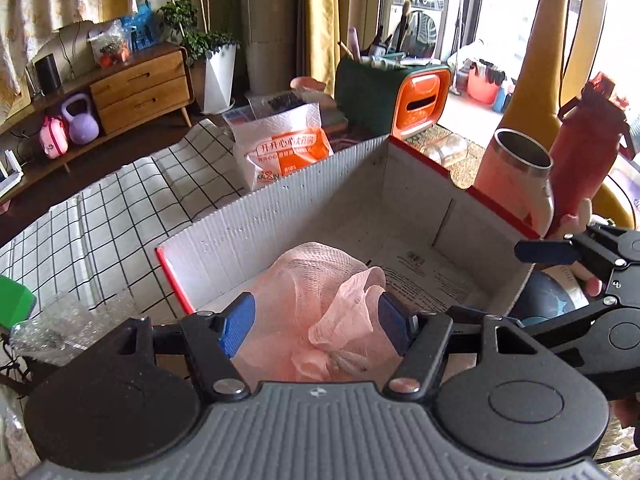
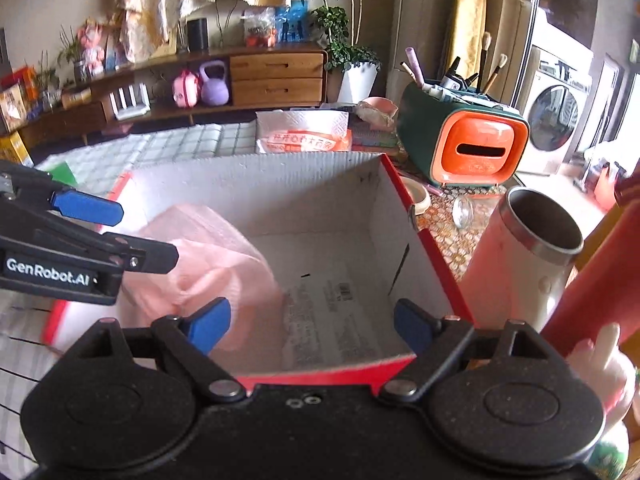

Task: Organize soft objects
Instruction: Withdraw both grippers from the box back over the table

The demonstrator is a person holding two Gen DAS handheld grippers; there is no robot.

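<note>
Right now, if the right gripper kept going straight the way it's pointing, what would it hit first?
Probably the printed floor of the cardboard box; the right gripper is open and empty, with the pink mesh pouf off to its left.

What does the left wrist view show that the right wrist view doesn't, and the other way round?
Only the left wrist view shows the drawstring knot on the pink mesh pouf, crumpled clear plastic beside the box, and the red bottle's cap. Only the right wrist view shows the washing machine and a glass jar lying right of the box. Both show the pouf inside the red-edged cardboard box, the steel tumbler, the orange-fronted organizer, and both grippers, left gripper and right gripper, open.
</note>
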